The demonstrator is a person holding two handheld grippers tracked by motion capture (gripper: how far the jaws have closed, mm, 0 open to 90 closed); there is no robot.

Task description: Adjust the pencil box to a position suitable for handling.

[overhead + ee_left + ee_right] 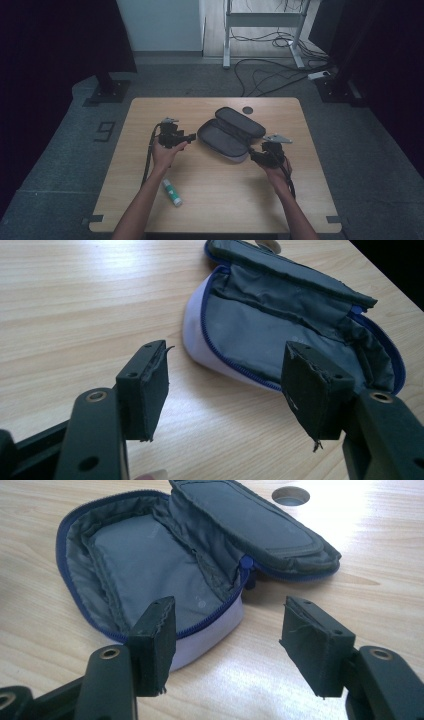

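While the pouch (231,134) lies unzipped mid-tabletop toward the far edge, the left gripper (186,136) and right gripper (255,155) flank it with jaws apart, empty; each should probably grip a rim squarely before lifting.

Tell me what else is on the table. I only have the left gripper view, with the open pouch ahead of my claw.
Observer: A small white tube with a green label lies on the table beside the left forearm, apart from the pouch.
Operator: Where is the right claw?
Observer: The right claw is at the pouch's opposite end, jaws open, nothing between them.
Operator: Can you find the zip slider?
Observer: Yes. In the right gripper view, the blue slider sits where the lid flap joins the base.
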